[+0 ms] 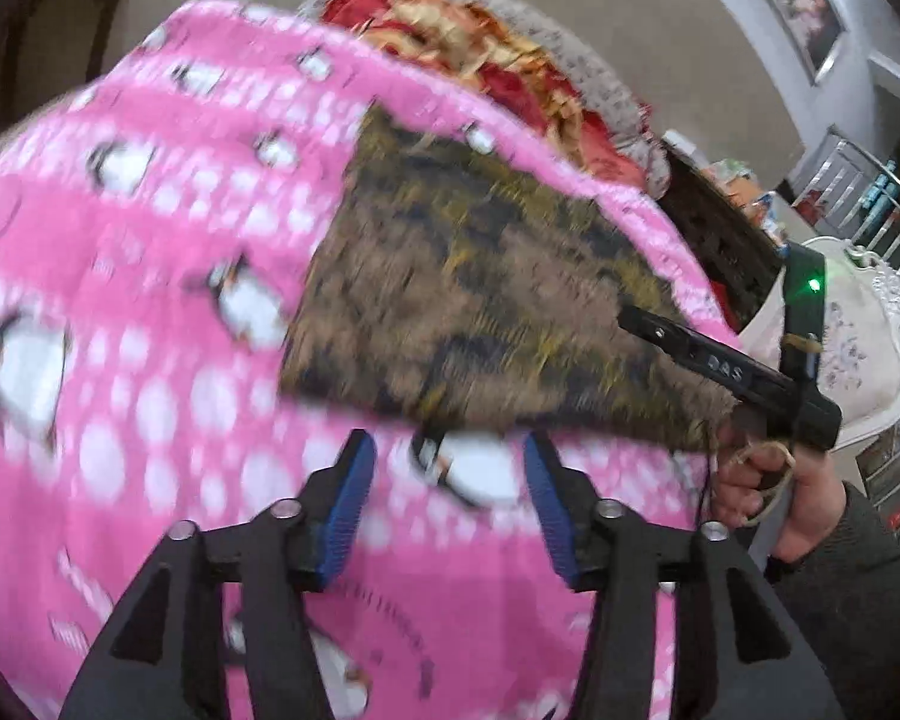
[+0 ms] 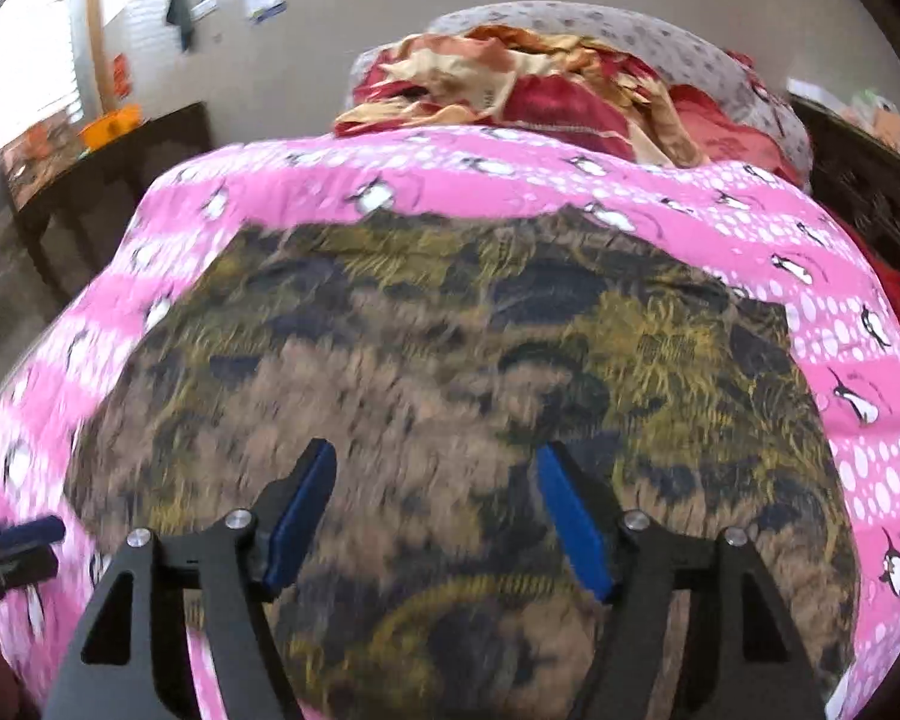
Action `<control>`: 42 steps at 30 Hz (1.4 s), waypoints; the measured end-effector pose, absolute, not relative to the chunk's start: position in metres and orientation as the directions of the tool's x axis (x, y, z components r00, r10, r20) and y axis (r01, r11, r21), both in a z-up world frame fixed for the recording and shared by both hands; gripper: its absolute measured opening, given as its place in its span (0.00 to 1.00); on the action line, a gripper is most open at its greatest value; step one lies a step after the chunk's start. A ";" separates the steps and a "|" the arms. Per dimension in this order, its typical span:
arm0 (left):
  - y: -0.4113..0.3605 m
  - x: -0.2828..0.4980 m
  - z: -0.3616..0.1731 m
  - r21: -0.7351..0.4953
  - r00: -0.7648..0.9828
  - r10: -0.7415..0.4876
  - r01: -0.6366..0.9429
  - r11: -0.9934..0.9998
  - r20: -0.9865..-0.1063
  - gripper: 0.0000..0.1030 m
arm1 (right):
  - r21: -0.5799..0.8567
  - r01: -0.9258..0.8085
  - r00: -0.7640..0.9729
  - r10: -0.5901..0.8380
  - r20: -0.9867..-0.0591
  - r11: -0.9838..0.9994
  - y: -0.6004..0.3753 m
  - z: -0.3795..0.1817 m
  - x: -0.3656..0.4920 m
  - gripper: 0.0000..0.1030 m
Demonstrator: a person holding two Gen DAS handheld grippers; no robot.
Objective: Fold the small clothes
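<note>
A brown, olive and dark patterned garment (image 2: 450,396) lies spread flat on a pink penguin-print blanket (image 2: 840,300). My right gripper (image 2: 435,468) is open and empty, hovering just above the garment's near half. In the left wrist view the same garment (image 1: 468,294) lies ahead and to the right. My left gripper (image 1: 447,450) is open and empty over the pink blanket (image 1: 150,300), just short of the garment's near edge. The right gripper's body (image 1: 744,372) and the hand holding it reach onto the garment's right corner. The left gripper's tip (image 2: 24,531) shows at the left edge of the right wrist view.
A heap of red and gold fabric (image 2: 546,84) lies on a grey spotted pillow (image 2: 630,30) at the blanket's far end. A dark wooden table (image 2: 102,180) stands to the left. A white ornate chair (image 1: 864,324) and a metal railing (image 1: 870,204) stand to the right.
</note>
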State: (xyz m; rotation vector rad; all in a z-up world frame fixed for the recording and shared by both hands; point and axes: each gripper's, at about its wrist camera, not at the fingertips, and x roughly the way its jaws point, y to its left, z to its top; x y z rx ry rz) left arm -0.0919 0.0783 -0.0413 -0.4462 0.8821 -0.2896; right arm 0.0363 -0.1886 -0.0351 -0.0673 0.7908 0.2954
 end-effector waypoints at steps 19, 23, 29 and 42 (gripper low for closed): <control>0.089 -0.041 -0.053 -0.793 0.631 -0.630 0.036 0.608 -0.454 0.59 | 0.087 -0.285 0.628 0.255 -0.735 0.954 -0.195 -0.066 0.035 0.81; 0.121 -0.029 -0.068 -0.818 0.658 -0.575 -0.110 0.564 -0.486 0.28 | 0.087 -0.286 0.628 0.255 -0.735 0.954 -0.196 -0.066 0.035 0.81; 0.106 -0.027 -0.061 -0.779 0.628 -0.583 -0.059 0.624 -0.515 0.27 | 0.087 -0.286 0.628 0.255 -0.735 0.954 -0.195 -0.066 0.035 0.81; 0.085 -0.043 -0.035 -0.497 0.727 -0.303 -0.062 0.865 -0.617 0.00 | 0.079 -0.278 0.604 0.238 -0.760 0.958 -0.190 -0.062 0.042 0.81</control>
